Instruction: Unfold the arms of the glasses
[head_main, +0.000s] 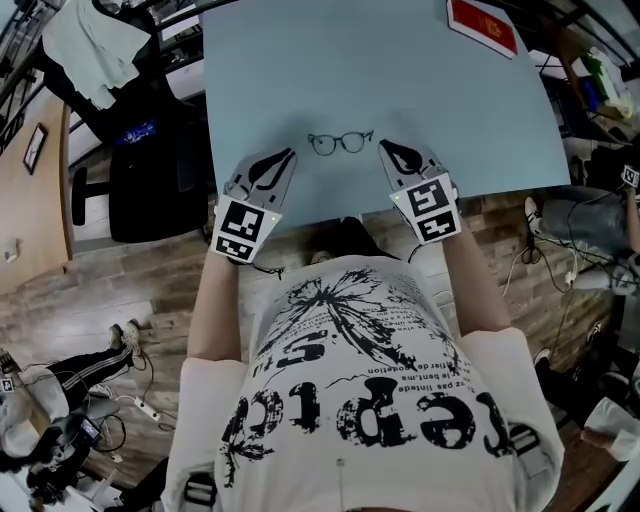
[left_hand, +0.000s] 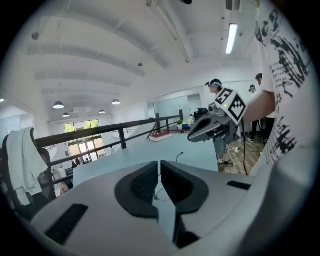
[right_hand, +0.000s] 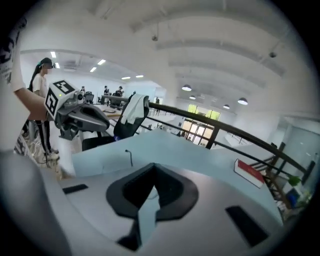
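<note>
Glasses (head_main: 340, 142): dark thin frame, round lenses, resting on light blue table (head_main: 420, 90) near its front edge, roughly centred ahead of the person. Between the 2 gripper tips, touching neither. Cannot tell from head view how far the arms are out. In both gripper views, just 1 thin dark arm end visible past the gripper body.

Left gripper (head_main: 291, 152): front-left of the glasses, tips aimed at the frame's left end, just beside it but apart. Jaws practically together in left gripper view, only a thin slit between the dark pads (left_hand: 142, 185), holding nothing. Marker cube toward the person, over the table edge.

Right gripper (head_main: 382, 146): same on the other side, tips near the frame's right end, no contact. Jaws closed tip to tip in right gripper view, empty, only table surface showing past them.

Both grippers angled inward toward each other and tipped slightly down. Visible in each other's views, raised off the table.

Elsewhere: red book (head_main: 482, 25) at far right corner of table. Black chair (head_main: 150, 180) left of table, white cloth (head_main: 88, 45) draped over its back. White printed T-shirt (head_main: 360, 400) across lower head view. Wood-look floor (head_main: 110, 300) below. Other people standing far back in the gripper views.
</note>
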